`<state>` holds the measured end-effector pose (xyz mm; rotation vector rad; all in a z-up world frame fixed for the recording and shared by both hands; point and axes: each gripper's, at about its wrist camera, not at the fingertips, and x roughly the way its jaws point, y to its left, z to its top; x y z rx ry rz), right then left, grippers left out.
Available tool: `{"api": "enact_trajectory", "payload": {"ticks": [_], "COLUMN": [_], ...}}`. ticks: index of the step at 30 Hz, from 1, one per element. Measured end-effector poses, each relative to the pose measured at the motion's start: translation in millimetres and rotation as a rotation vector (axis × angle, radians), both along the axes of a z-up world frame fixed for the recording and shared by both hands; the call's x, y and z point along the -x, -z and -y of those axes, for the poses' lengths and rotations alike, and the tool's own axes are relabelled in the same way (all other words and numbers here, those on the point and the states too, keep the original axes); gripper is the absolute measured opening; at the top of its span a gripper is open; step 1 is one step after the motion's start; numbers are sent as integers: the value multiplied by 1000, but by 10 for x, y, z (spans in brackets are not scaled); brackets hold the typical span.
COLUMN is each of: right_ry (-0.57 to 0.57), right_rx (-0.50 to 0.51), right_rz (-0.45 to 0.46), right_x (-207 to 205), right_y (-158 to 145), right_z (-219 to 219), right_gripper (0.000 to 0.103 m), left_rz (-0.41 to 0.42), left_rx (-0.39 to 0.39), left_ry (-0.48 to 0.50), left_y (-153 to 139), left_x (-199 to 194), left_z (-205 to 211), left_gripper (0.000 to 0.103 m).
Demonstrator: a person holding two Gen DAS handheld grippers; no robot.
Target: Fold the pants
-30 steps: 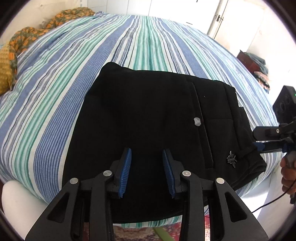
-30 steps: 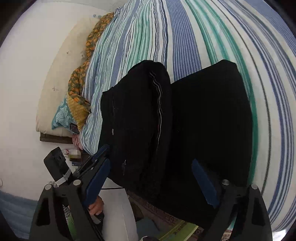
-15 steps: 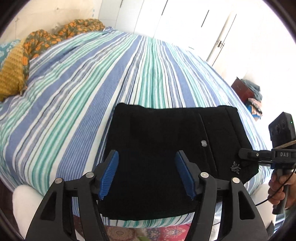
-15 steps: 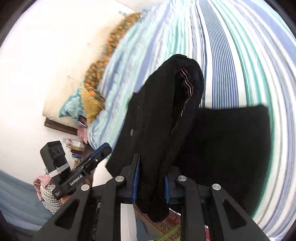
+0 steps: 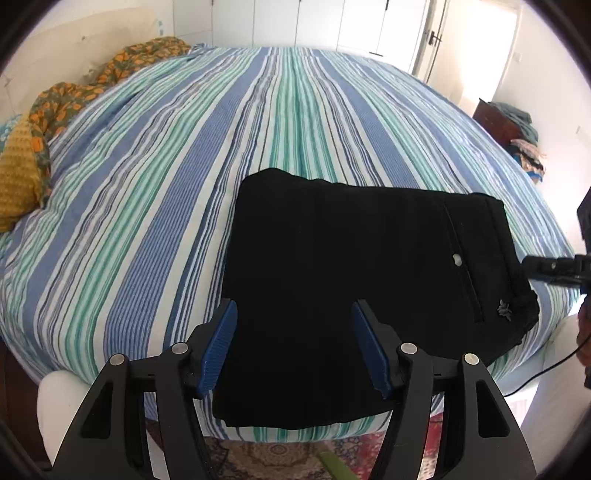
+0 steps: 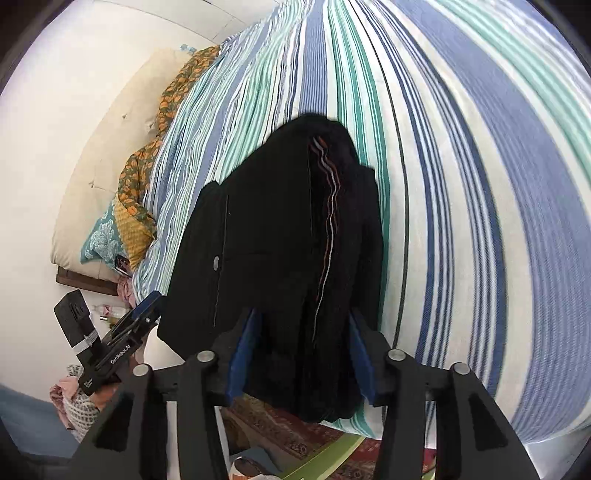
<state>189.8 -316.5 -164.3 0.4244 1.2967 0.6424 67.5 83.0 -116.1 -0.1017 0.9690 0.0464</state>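
Nearest you, your left gripper (image 5: 291, 347) hangs over the near edge of the bed with its blue pads (image 5: 218, 345) spread wide and nothing pinched between them; the folded cloth lies below the gap, not in it. Your right gripper (image 6: 301, 360) has its jaws opening, and a thick fold of the black pants (image 6: 273, 240) sits between its blue pads (image 6: 242, 356); whether the pads press on the cloth here you cannot tell for sure from this view, though the fabric fills the gap from side to side.

Just beyond your left gripper, the pants (image 5: 343, 266) lie folded into a dark block at the near edge of the striped bedspread (image 5: 184, 155), with a pale button (image 5: 457, 259) and a small emblem (image 5: 504, 309) towards the right end. In the right wrist view that end rises in a hump, showing a striped inner band (image 6: 327, 221).

Farther off, an orange patterned blanket (image 5: 74, 96) lies bunched at the bed's far left corner, and white wardrobe doors (image 5: 332, 22) stand behind the bed.
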Motion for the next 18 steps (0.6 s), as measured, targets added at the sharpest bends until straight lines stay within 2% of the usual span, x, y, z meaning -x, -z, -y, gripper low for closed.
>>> {"api": "enact_trajectory", "payload": {"ticks": [3, 5, 7, 10, 12, 14, 15, 18], "right_ry": [-31, -73, -112, -144, -127, -108, -96, -94], "right_rx": [98, 65, 26, -9, 106, 196, 191, 198], "right_rz": [195, 283, 331, 312, 243, 171, 191, 279], "right_x": [-119, -228, -332, -475, -574, -615, -570, -349], "right_y": [-499, -769, -900, -737, -331, 29, 41, -278], "right_z": [-58, -160, -352, -663, -702, -697, -636, -577], "right_gripper": [51, 51, 51, 51, 47, 34, 32, 32], "left_rz": [13, 4, -15, -57, -71, -71, -65, -64], "left_rx": [-46, -74, -83, -114, -129, -159, -160, -137], "left_ry": [6, 11, 24, 46, 56, 67, 70, 60], "left_y": [-64, -31, 23, 167, 240, 216, 197, 168], "left_x": [-55, -97, -117, -104, -75, -50, -39, -27], "left_z": [49, 113, 170, 262, 305, 347, 352, 342], "left_gripper": [66, 66, 66, 66, 66, 66, 66, 66]}}
